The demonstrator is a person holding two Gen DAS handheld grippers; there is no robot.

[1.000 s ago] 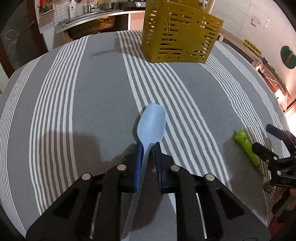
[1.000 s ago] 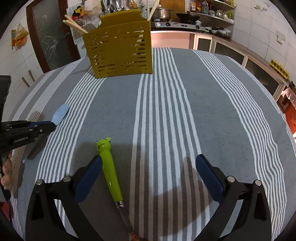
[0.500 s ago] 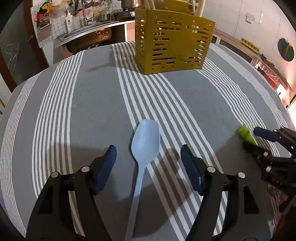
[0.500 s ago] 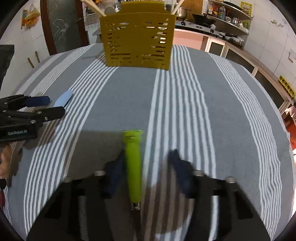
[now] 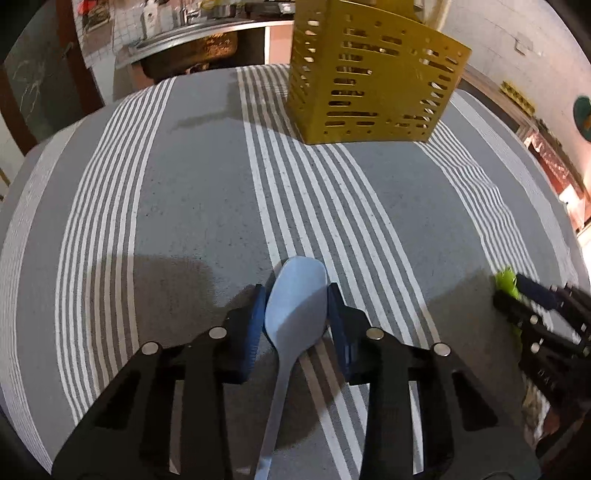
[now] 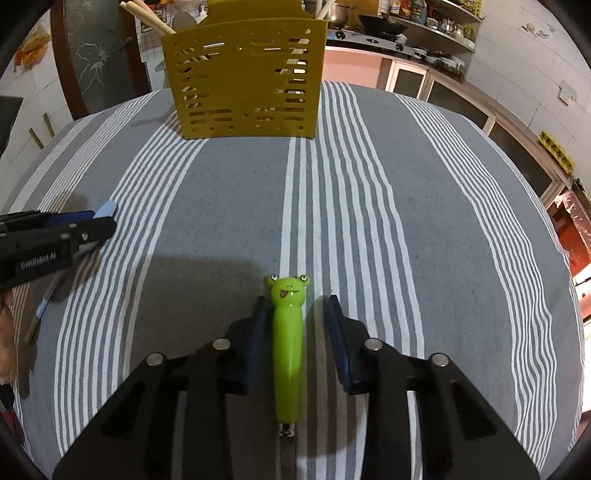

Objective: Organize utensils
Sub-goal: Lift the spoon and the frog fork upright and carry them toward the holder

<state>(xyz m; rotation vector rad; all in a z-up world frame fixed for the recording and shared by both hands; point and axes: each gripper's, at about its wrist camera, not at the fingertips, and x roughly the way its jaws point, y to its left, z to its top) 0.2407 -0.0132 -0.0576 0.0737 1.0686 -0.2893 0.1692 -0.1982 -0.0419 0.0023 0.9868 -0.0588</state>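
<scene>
Counts: one pale blue spoon (image 5: pixel 295 306), one green frog-handled utensil (image 6: pixel 289 339), one yellow slotted holder (image 6: pixel 245 79), two grippers.
Surface: a table under a grey cloth with white stripes (image 6: pixel 369 206); the stripes run from the near edge toward the far edge.
Room: a kitchen; a stove with a dark pan (image 6: pixel 384 24) and shelves of bottles stand behind the table in the right wrist view, a steel counter (image 5: pixel 207 35) behind it in the left wrist view.
Holder: it stands upright near the far edge of the table; wooden sticks (image 6: pixel 147 14) poke out of its left top corner, and other contents show only dimly through the slots.
Spoon: it lies flat near the near edge, bowl pointing toward the holder, handle running back under the left gripper (image 5: pixel 295 314).
Left jaws: partly closed around the spoon's bowl, the blue pads just beside its edges; I cannot tell whether they press on it.
Frog utensil: it lies near the near edge, face toward the holder, well apart from the spoon.
Right jaws: the right gripper (image 6: pixel 295 317) is open, straddling the green handle, left pad just beside it, right pad apart.
</scene>
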